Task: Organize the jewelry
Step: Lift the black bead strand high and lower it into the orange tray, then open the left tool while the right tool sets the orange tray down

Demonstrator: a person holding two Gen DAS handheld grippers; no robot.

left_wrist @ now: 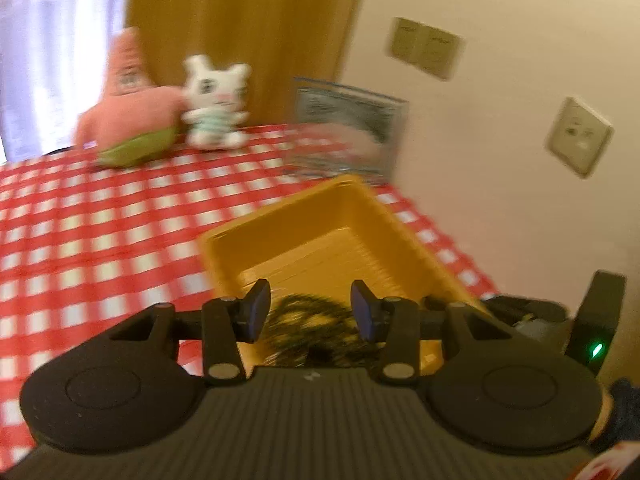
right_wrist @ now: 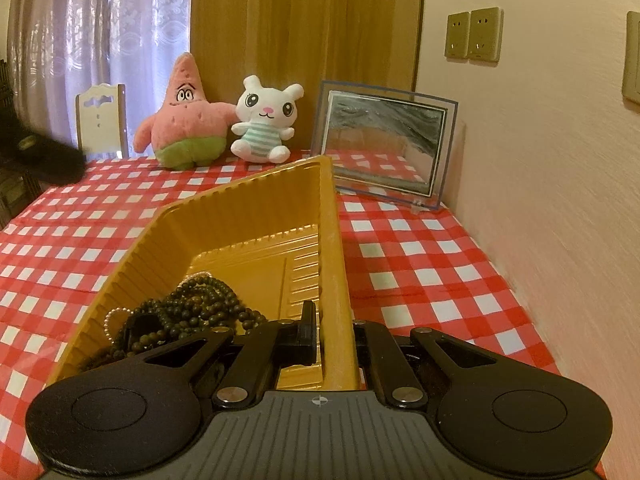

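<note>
A yellow plastic tray (right_wrist: 240,204) sits on the red-and-white checked tablecloth. In its near end lies a heap of dark bead strings (right_wrist: 200,304), with a thin pearl-like strand (right_wrist: 114,314) at its left. My right gripper (right_wrist: 334,328) is shut on the tray's right wall, one finger inside and one outside. In the blurred left wrist view, my left gripper (left_wrist: 310,308) hovers over the tray (left_wrist: 400,232). It is open, its blue pads (left_wrist: 256,308) apart, with the dark beads (left_wrist: 304,328) lying below and between them, untouched.
At the table's far edge stand a pink star plush (right_wrist: 184,120), a white bunny plush (right_wrist: 264,120) and a clear framed picture (right_wrist: 384,144). The wall with sockets (right_wrist: 474,36) runs along the right. A chair back (right_wrist: 102,120) and a dark blurred shape (right_wrist: 40,156) are at left.
</note>
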